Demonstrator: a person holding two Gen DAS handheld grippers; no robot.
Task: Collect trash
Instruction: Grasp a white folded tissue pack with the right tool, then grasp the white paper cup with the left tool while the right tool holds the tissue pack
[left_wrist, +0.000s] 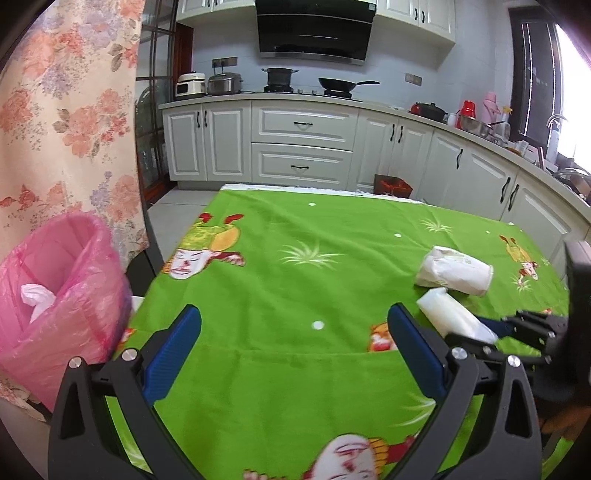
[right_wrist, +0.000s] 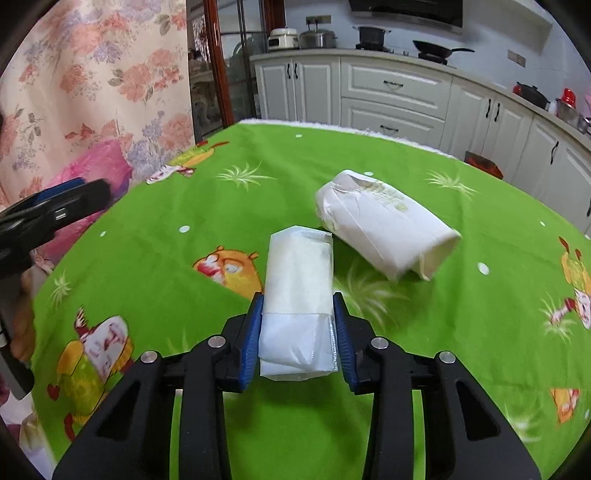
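White packet: a plastic-wrapped tissue packet (right_wrist: 297, 295) is sitting at the centre of the right wrist view, pinched between the blue pads of the right gripper (right_wrist: 298, 328); the same packet (left_wrist: 456, 319) is showing at the right edge of the left wrist view.
Long axis: the packet is running straight out along the fingers, its far end pointing toward the upper middle of the frame.
Left gripper: the left gripper (left_wrist: 293, 332) is hanging spread wide over bare green tablecloth (left_wrist: 288, 229), gripping nothing.
Pink bin: the pink-lined trash bin (left_wrist: 62, 295) is standing at the lower left of the left wrist view, off the table edge, with crumpled white paper inside.
Remaining trash: a crushed paper cup (right_wrist: 388, 225) is lying on its side just beyond the packet, upper right of centre.
Deciding relation: the bin is lying to the left of the held packet, across the cloth, so the right hand likely needs to be carrying leftward.
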